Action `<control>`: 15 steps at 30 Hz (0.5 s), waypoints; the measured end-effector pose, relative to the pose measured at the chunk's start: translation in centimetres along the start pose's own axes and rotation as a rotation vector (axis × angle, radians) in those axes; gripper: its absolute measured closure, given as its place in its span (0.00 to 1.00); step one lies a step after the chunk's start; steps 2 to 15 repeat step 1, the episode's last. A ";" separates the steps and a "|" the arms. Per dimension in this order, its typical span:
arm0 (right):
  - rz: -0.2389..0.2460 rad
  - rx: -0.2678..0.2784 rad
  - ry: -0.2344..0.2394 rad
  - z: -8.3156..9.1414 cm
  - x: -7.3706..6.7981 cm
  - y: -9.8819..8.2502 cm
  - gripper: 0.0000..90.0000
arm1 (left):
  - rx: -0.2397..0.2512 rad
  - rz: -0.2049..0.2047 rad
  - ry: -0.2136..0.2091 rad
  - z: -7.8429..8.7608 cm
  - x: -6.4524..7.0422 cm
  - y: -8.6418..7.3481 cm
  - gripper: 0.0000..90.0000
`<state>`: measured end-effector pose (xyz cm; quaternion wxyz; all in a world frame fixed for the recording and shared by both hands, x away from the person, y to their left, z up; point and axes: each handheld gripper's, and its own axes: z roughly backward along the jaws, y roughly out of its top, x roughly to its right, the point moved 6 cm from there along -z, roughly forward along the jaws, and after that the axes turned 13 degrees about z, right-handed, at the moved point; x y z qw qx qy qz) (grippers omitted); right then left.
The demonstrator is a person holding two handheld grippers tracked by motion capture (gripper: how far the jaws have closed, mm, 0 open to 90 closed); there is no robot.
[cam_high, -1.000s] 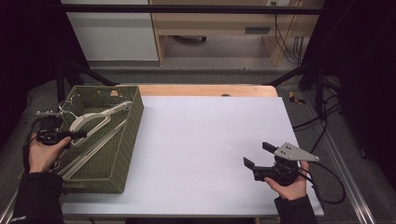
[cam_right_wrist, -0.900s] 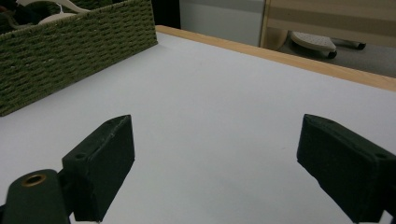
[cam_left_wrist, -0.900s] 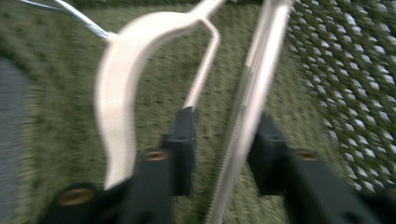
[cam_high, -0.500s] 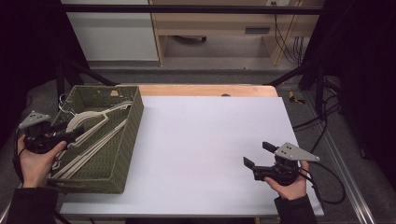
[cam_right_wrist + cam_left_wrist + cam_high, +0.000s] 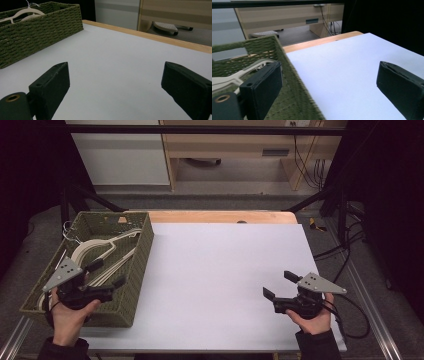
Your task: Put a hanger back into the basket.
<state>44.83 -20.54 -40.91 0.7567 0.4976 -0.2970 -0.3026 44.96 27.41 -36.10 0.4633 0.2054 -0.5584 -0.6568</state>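
Note:
A green woven basket (image 5: pixel 142 251) at the table's left holds several cream hangers (image 5: pixel 100 251). My left gripper (image 5: pixel 107 274) hovers over the basket's near right wall. Its jaws have just been opening and now stand wide, pressing on nothing. In the left gripper view the left gripper (image 5: pixel 329 92) has the basket's rim (image 5: pixel 287 60) running up between its pads, and a hanger (image 5: pixel 234 76) lies inside the basket. My right gripper (image 5: pixel 279 285) rests low over the white table at the near right, open and empty. The right gripper view shows the right gripper (image 5: pixel 115 90), the basket (image 5: pixel 40 30) and a hanger (image 5: pixel 26 12) beyond it.
The white tabletop (image 5: pixel 225 270) stretches between the basket and my right hand, with a wooden strip (image 5: pixel 220 216) along its far edge. Black frame bars and cables (image 5: pixel 345 250) stand off the table's right side. A light wooden cabinet (image 5: pixel 235 150) stands behind the table.
My left gripper let go of the hanger, opened wide and drew back toward the basket's near right corner. The hangers lie in the basket. My right gripper has not moved.

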 end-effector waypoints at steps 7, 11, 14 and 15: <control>0.003 0.005 0.000 0.0 0.0 0.0 0.09 | 0.003 0.005 -0.005 -0.1 0.3 -0.2 0.07; 0.003 0.005 0.000 0.0 0.0 0.0 0.09 | 0.003 0.005 -0.005 -0.1 0.3 -0.2 0.07; 0.003 0.005 0.000 0.0 0.0 0.0 0.09 | 0.003 0.005 -0.005 -0.1 0.3 -0.2 0.07; 0.003 0.005 0.000 0.0 0.0 0.0 0.09 | 0.003 0.005 -0.005 -0.1 0.3 -0.2 0.07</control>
